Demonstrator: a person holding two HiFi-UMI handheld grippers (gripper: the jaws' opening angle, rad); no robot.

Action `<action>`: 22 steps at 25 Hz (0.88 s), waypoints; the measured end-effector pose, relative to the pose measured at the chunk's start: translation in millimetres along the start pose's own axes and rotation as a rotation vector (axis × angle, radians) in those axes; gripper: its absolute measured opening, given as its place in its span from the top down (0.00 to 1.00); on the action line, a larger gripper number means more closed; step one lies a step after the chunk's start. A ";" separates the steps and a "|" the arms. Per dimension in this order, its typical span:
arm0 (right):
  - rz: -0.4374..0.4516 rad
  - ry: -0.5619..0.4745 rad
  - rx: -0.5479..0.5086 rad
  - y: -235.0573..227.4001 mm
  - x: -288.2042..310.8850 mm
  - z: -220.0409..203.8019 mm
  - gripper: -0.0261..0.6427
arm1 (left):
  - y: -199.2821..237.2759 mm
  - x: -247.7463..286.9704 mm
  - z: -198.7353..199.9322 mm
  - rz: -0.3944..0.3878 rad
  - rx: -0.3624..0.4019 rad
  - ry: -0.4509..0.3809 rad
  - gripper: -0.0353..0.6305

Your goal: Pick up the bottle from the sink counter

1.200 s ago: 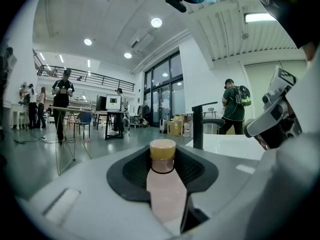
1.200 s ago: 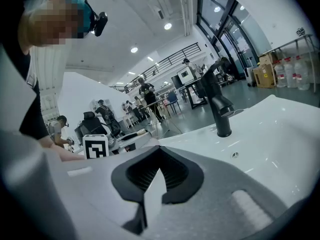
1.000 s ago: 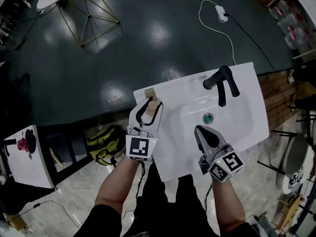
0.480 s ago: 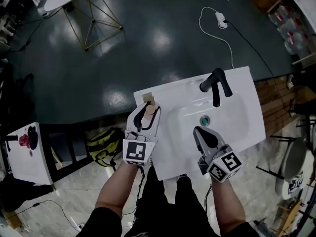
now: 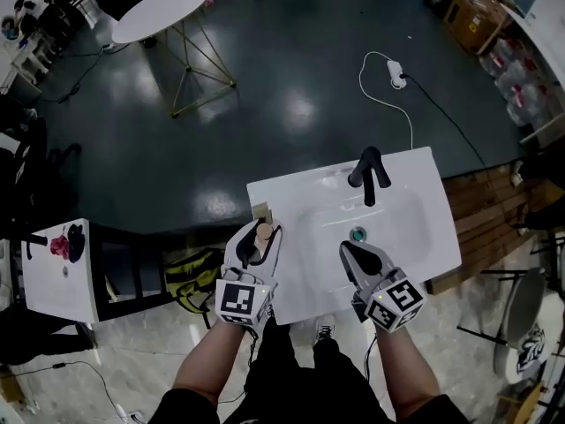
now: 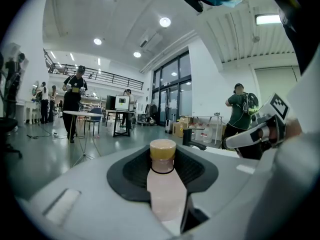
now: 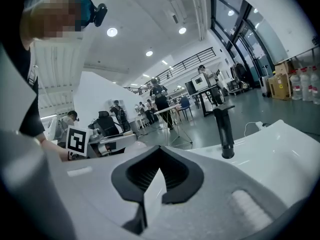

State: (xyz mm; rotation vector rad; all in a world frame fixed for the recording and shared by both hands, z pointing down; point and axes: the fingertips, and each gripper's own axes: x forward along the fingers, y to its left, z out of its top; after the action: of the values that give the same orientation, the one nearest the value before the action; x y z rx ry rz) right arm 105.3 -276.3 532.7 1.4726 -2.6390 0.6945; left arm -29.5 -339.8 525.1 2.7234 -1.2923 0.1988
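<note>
A pale pink bottle [image 6: 165,189] with a tan cap [image 6: 163,151] stands upright between the jaws of my left gripper [image 6: 163,176], which is shut on it. From the head view, the left gripper [image 5: 256,244] holds the bottle's cap [image 5: 263,231] over the left end of the white sink counter [image 5: 291,281]. My right gripper [image 5: 350,253] hovers over the front of the basin near the drain [image 5: 357,234]. Its jaws are shut with nothing between them, as the right gripper view [image 7: 152,184] shows.
A black faucet [image 5: 366,173] stands at the back of the basin. A small tan block [image 5: 261,210] sits on the counter just beyond the bottle. A yellow-green backpack [image 5: 187,272] lies on the floor to the left. A white cable and plug [image 5: 395,76] lie behind the sink.
Both grippers have drawn back a little toward the counter's front edge, with the bottle still in the left one. The head view has shifted and shows more floor.
</note>
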 end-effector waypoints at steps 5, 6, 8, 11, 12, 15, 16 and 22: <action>0.043 0.006 -0.035 9.4 -17.8 8.1 0.96 | -22.1 -32.4 18.7 0.030 -0.012 0.006 0.74; 0.052 0.005 -0.042 10.9 -21.6 9.7 0.96 | -26.5 -39.0 21.6 0.038 -0.016 0.006 0.74; 0.070 -0.001 -0.055 14.9 -29.3 13.7 0.96 | -34.9 -52.8 27.6 0.055 -0.022 0.003 0.74; 0.101 -0.008 -0.071 23.4 -43.5 17.9 0.96 | -49.3 -76.1 38.0 0.083 -0.023 -0.018 0.74; 0.111 -0.011 -0.076 26.5 -48.4 19.6 0.96 | -54.5 -84.1 40.8 0.092 -0.021 -0.023 0.74; 0.139 -0.015 -0.089 36.3 -62.6 24.6 0.96 | -70.9 -106.4 44.7 0.117 -0.019 -0.032 0.74; 0.149 -0.014 -0.095 39.7 -67.0 25.7 0.96 | -77.1 -113.1 44.8 0.123 -0.021 -0.029 0.74; 0.212 0.003 -0.131 59.9 -95.9 23.3 0.96 | -114.4 -153.4 41.9 0.176 -0.034 -0.027 0.74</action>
State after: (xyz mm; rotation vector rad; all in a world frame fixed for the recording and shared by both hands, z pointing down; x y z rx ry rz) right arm 113.1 -182.2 466.3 1.1710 -2.8044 0.5222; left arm -34.0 -158.2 451.8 2.5929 -1.5283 0.1551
